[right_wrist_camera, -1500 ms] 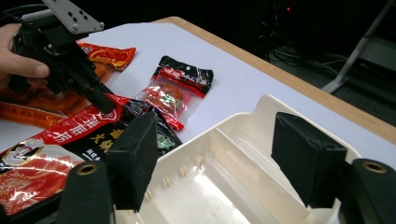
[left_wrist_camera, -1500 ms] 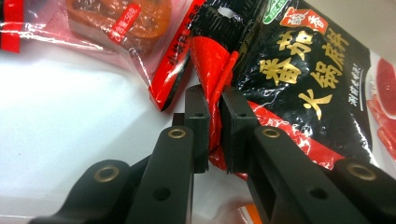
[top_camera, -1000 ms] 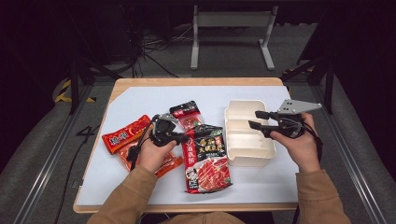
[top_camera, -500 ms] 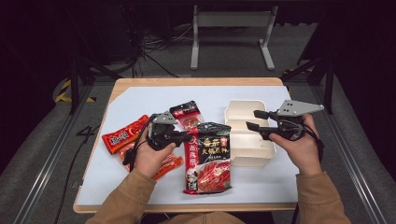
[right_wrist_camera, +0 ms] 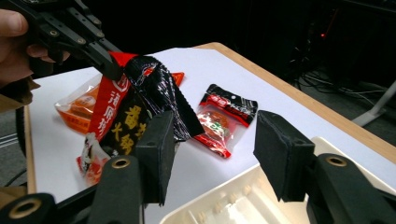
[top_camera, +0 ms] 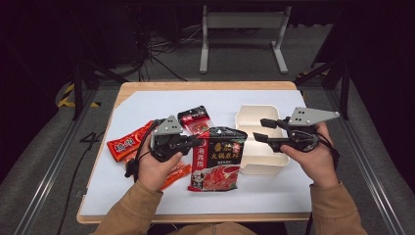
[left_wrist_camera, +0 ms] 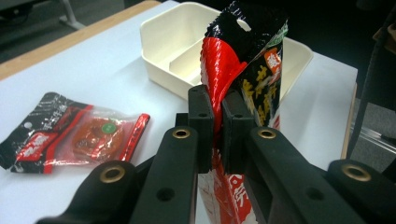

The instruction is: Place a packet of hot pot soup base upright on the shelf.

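Note:
A large black-and-red sauce packet [top_camera: 218, 159] hangs by its upper left edge from my left gripper [top_camera: 198, 142], its lower end near the white table mat. In the left gripper view the jaws [left_wrist_camera: 214, 126] are shut on the packet's red edge [left_wrist_camera: 247, 56]. My right gripper [top_camera: 259, 129] hovers open over the white divided box [top_camera: 264, 169]. Its jaws have just been opening, with nothing between them. The right gripper view looks past its own jaws [right_wrist_camera: 212, 149] at the lifted packet [right_wrist_camera: 140, 102] and the left gripper [right_wrist_camera: 93, 46].
A small black-and-red packet [top_camera: 195, 119] lies behind the lifted one. Red and orange packets [top_camera: 128, 142] lie at the left, under my left hand. The box [left_wrist_camera: 177, 42] has a divider and looks empty. The wooden table edge [top_camera: 205, 85] runs along the back.
My left gripper has risen and moved right toward the box, lifting the large packet's top off the mat. The right gripper drifted up slightly and its jaws stand a bit wider.

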### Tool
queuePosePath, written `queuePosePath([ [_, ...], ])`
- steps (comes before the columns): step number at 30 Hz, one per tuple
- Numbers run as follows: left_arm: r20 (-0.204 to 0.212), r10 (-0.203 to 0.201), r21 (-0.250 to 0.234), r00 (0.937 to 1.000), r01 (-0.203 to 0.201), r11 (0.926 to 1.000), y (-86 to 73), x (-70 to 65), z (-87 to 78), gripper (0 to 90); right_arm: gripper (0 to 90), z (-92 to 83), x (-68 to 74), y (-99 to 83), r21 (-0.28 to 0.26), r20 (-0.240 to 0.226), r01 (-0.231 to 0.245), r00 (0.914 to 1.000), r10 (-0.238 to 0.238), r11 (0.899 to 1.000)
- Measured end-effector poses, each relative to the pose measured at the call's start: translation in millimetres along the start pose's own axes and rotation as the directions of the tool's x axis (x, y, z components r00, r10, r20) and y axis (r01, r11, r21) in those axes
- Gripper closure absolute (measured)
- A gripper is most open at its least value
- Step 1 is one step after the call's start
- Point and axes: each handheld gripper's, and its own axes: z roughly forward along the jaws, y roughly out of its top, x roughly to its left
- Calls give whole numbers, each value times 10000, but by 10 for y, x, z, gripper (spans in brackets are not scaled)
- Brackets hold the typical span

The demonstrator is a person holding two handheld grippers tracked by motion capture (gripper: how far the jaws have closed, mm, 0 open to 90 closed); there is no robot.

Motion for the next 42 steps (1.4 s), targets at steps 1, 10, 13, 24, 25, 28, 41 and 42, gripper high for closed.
queuePosePath([
  [1, -3, 13, -46, 10000, -13, 10000, 5, -12, -9, 853, 476, 3, 5, 2, -39, -101, -33, 9999, 33, 10000],
  [10, -148, 249, -473, 9996, -256, 9986, 41, -82, -85, 852, 426, 80, 66, 12, 87, -609, 38, 9981, -33, 10000],
  [13, -181, 290, -636, 9994, -301, 9975, 55, -105, -105, 853, 415, 113, 79, 8, 141, -643, 49, 9979, -39, 9999],
  [24, -179, 391, -1225, 9991, -410, 9916, 87, -178, -182, 852, 392, 306, 148, -28, 406, -965, -57, 9953, 96, 9992],
  [25, -211, 493, -1255, 9986, -515, 9907, 89, -174, -187, 852, 406, 325, 151, -34, 432, -1033, -74, 9946, 118, 9990],
  [28, -85, 453, -1371, 9989, -461, 9895, 89, -194, -191, 852, 473, 365, 172, -43, 530, -1205, -67, 9926, 130, 9986],
  [41, -169, 764, -1197, 9969, -779, 9898, 104, -234, -176, 845, 762, 383, 197, -35, 499, -1511, -130, 9883, 205, 9987],
  [42, -132, 739, -1174, 9972, -749, 9903, 105, -228, -179, 843, 765, 384, 197, -35, 499, -1471, -161, 9889, 233, 9986],
])
